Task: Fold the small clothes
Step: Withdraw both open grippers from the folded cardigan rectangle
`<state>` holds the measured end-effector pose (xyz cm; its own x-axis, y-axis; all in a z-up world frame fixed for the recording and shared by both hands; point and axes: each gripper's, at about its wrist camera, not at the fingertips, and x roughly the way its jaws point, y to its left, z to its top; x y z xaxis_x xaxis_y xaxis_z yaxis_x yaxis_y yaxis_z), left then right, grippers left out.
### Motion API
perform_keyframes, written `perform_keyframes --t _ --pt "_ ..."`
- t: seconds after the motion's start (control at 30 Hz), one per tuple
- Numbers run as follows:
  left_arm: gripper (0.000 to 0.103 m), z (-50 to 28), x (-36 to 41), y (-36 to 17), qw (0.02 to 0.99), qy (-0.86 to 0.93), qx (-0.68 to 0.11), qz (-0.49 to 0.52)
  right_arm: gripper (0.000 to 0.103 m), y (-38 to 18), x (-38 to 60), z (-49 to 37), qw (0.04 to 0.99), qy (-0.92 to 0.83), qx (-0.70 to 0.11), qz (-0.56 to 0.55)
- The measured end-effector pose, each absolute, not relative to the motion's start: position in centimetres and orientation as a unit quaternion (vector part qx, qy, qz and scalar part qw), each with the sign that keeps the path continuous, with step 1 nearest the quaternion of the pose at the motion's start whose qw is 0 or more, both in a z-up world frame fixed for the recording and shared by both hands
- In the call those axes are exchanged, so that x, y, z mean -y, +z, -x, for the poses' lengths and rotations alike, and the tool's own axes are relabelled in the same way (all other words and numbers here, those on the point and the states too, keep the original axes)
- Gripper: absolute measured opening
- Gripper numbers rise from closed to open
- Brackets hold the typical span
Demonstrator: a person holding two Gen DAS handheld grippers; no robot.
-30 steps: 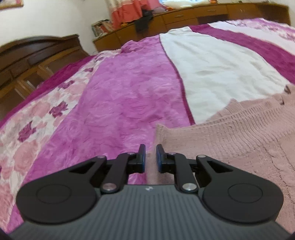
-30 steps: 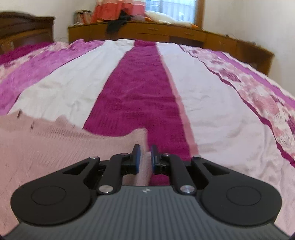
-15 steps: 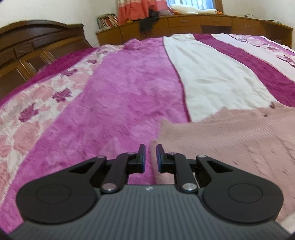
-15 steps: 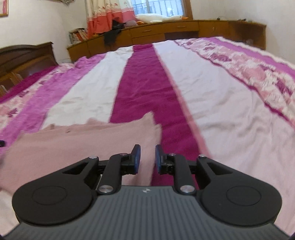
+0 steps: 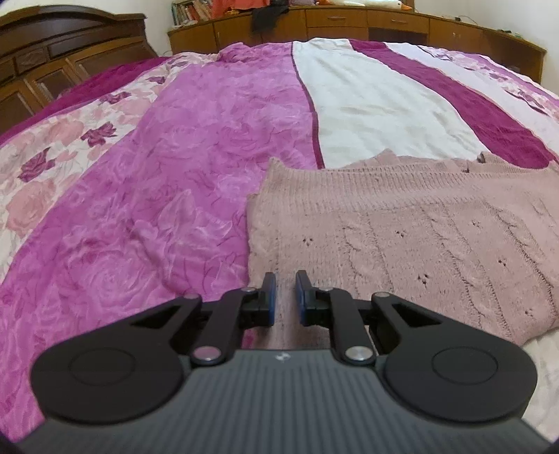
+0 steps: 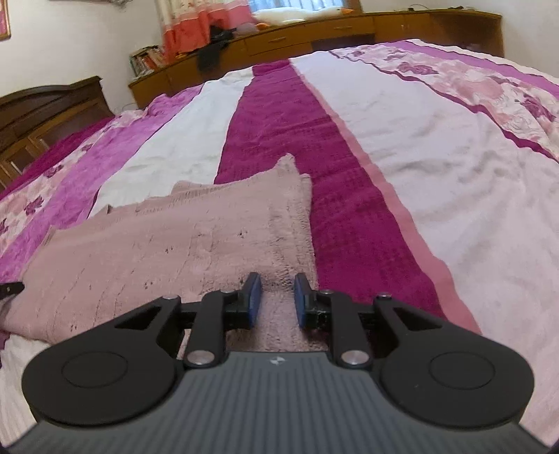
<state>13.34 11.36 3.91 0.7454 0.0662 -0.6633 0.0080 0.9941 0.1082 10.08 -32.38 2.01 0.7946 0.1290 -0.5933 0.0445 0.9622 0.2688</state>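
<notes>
Change: since a second ago we see both hand-held grippers slid across the bed, so each now sits over the sweater instead of at its side edge; the right jaws stand wider than they did.
Bed (image 5: 195, 146): we see it fill both views, under a spread striped in magenta, white and rose print.
Headboard (image 5: 52, 45): dark carved wood at the far left of the left view.
Cabinets (image 6: 314, 31): a low wooden run along the far wall, with books, cloth and a soft toy on top.
Sweater (image 5: 401, 237): the pink cable-knit top lies flat on the spread at the near edge of the bed; its left edge rests on the bright magenta stripe, its right edge on the dark one (image 6: 195, 244).
Left hand-held gripper (image 5: 283, 290): we find it low over the sweater's left edge, the blue pads close together with a narrow gap and knit showing between them; we cannot tell whether they pinch it.
Right hand-held gripper (image 6: 277, 293): it sits low over the sweater's right edge, released, its pads apart and not pressing the knit between them.
</notes>
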Motion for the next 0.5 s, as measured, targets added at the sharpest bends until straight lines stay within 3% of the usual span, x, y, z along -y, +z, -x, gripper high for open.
perform_keyframes --t 0.1,0.23,0.5 --pt "0.015 -12.4 -11.5 4.6 0.933 0.017 -0.358 -0.039 0.035 2.5 32.3 -9.2 0.939 0.018 -0.309 -0.151" --pt "0.015 -10.9 -11.2 5.6 0.930 0.015 -0.365 -0.030 0.060 3.2 32.6 -8.0 0.940 0.009 -0.293 -0.175" --pt "0.015 -7.9 -10.1 6.7 0.923 0.009 -0.385 -0.015 0.068 3.8 33.3 -5.2 0.936 0.003 -0.287 -0.206"
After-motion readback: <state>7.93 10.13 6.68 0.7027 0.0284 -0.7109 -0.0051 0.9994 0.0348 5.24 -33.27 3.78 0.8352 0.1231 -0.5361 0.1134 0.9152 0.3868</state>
